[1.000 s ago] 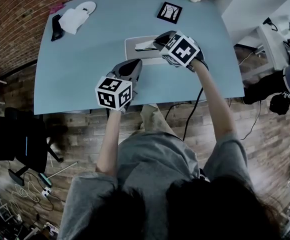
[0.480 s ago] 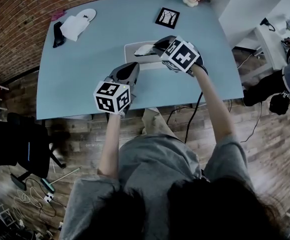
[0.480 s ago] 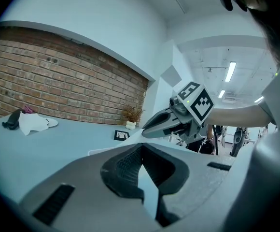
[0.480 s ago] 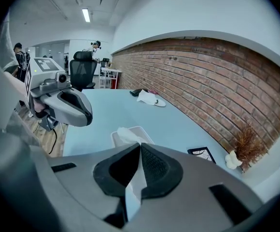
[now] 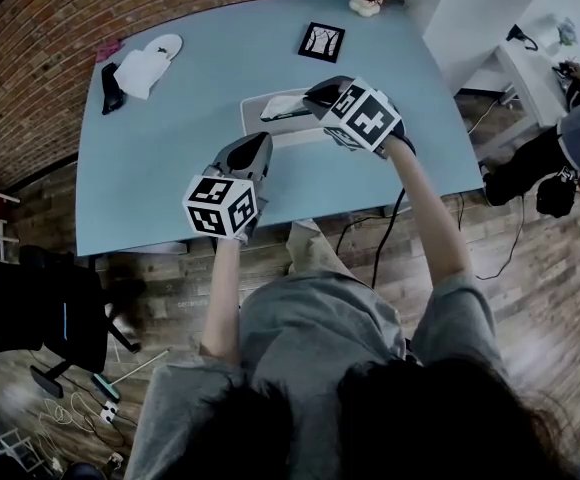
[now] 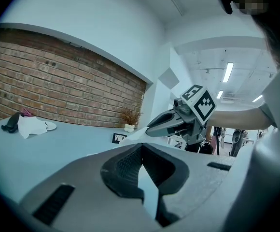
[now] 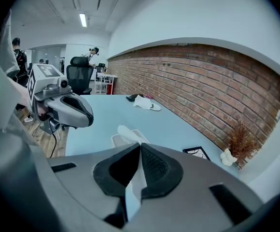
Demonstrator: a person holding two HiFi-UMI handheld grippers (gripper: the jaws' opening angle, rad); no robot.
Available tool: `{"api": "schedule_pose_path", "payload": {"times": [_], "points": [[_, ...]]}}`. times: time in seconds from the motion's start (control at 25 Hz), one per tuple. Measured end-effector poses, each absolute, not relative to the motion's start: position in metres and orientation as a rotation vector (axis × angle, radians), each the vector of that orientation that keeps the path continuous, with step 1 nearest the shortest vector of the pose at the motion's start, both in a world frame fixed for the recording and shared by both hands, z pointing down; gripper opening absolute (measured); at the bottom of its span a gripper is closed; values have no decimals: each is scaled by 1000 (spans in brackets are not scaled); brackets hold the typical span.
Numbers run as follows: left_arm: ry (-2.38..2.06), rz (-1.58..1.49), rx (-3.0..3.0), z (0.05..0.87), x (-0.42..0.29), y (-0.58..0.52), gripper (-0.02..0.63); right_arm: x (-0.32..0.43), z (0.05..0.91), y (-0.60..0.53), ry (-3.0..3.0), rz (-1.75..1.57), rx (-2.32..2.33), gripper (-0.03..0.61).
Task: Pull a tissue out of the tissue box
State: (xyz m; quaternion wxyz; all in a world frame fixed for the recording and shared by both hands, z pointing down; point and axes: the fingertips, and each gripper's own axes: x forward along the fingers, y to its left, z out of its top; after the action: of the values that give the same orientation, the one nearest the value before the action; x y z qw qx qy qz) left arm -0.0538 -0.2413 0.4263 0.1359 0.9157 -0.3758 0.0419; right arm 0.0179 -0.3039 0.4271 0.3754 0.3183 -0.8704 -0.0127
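Observation:
A pale grey tissue box point(image 5: 262, 120) sits mid-table on the blue table point(image 5: 170, 158). A white tissue point(image 5: 284, 104) stands up out of its slot. My right gripper point(image 5: 313, 93) hovers just above the box's right part, shut on the tissue; in the right gripper view a white strip of tissue point(image 7: 134, 187) runs between the closed jaws point(image 7: 140, 146), with the box point(image 7: 117, 140) beyond. My left gripper point(image 5: 260, 141) hangs nearer the table's front edge, left of the box and apart from it; its jaws point(image 6: 140, 153) meet with nothing held.
A black-framed picture point(image 5: 321, 41) and a small plant pot point(image 5: 365, 3) stand at the far edge. White cloth point(image 5: 142, 68) and a black item point(image 5: 111, 88) lie at the far left corner. A person point(image 5: 570, 148) sits off the table's right; a dark chair point(image 5: 40, 298) stands left.
My right gripper has risen slightly above the box with the tissue in its jaws. The left gripper has stayed about where it was.

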Motion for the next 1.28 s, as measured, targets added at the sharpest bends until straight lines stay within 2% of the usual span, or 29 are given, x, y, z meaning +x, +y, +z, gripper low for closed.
{"api": "schedule_pose_path", "payload": {"times": [1.28], "points": [[-1123,18,2716,395,-68,-205,3,36,393,-242,-2604,174,1236,2]]}}
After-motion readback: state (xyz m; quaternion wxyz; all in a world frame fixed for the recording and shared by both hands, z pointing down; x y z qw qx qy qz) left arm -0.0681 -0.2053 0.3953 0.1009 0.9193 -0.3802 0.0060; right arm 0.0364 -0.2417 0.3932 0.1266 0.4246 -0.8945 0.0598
